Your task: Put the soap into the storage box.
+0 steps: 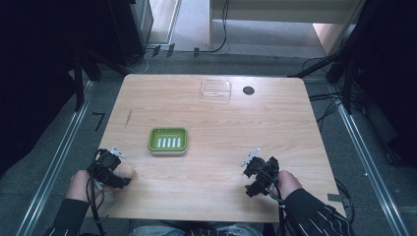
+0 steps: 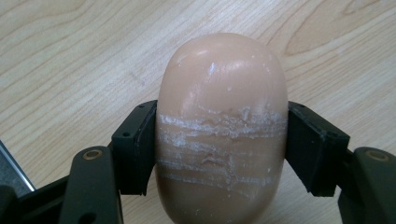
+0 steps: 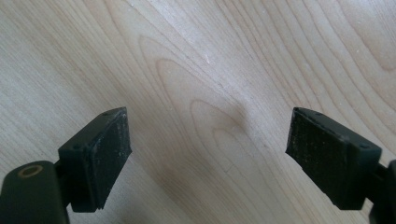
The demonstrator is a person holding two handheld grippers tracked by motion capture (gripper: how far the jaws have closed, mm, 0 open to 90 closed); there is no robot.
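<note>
Here left tongs (image 2: 222, 144) clamp soap (image 2: 222, 126); right tongs (image 3: 208, 158) gape low.

Lab: rig frames (image 1: 64, 142), floor cables (image 1: 329, 105)

no text, label, brand, number or sign can be read in any of the views; no surface carries writing that is legible.
</note>
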